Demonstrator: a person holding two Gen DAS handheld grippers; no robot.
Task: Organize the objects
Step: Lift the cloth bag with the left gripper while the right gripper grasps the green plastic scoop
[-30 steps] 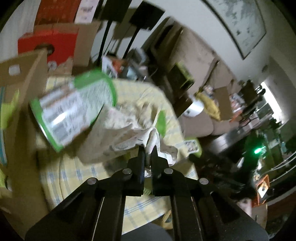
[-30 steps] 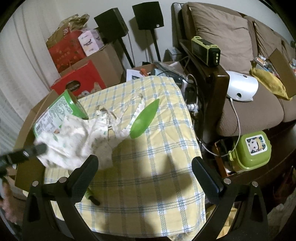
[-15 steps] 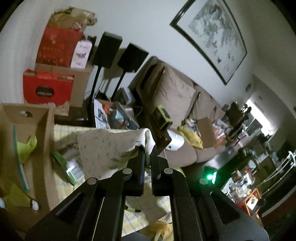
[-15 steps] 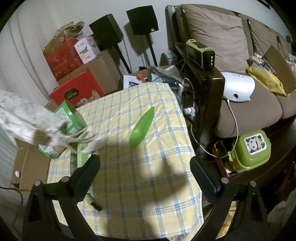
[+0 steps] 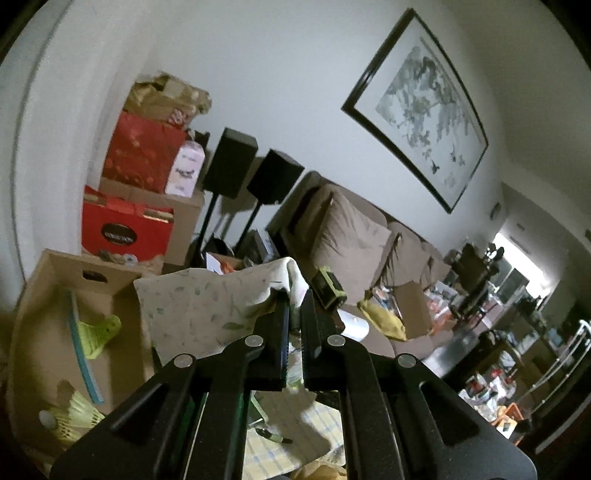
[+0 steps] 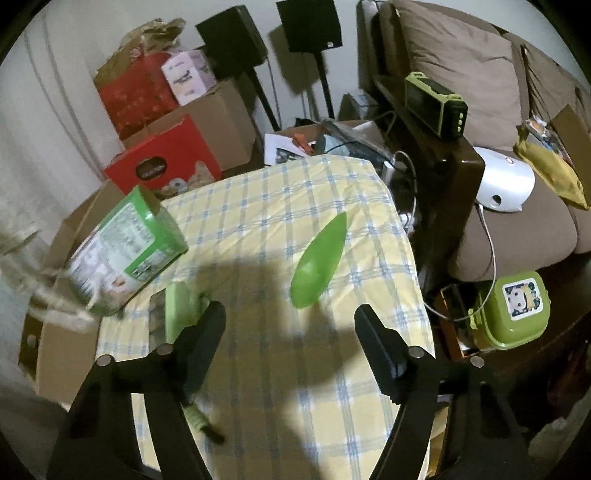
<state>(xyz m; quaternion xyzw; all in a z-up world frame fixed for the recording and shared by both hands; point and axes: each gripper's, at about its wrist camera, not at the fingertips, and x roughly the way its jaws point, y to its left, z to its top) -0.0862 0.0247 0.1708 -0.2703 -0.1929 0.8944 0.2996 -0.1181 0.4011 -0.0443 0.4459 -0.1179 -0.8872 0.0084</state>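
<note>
My left gripper (image 5: 295, 299) is shut on a white leaf-print cloth (image 5: 207, 306) and holds it high, above the table and beside an open cardboard box (image 5: 48, 288). The cloth shows as a blur at the left edge (image 6: 37, 295) of the right wrist view. My right gripper (image 6: 290, 310) hovers over the yellow plaid table (image 6: 280, 206), its jaws closing and still wide apart. A green leaf-shaped scoop (image 6: 317, 262) lies just ahead, its near end in the gap between the fingers, untouched. A green-lidded can (image 6: 125, 251) lies on its side at the table's left edge.
A flat green thing (image 6: 177, 314) and a pen (image 6: 201, 424) lie near the left finger. The box holds yellow-green shuttlecocks (image 5: 98, 332). Red boxes (image 6: 162, 166) and speakers (image 6: 232, 33) stand behind. A sofa (image 6: 517, 221) and a green lunch box (image 6: 509, 310) are at the right.
The left gripper lifted the cloth off the table, up and toward the box, uncovering the can. The right gripper's jaws narrowed as it moved closer to the scoop.
</note>
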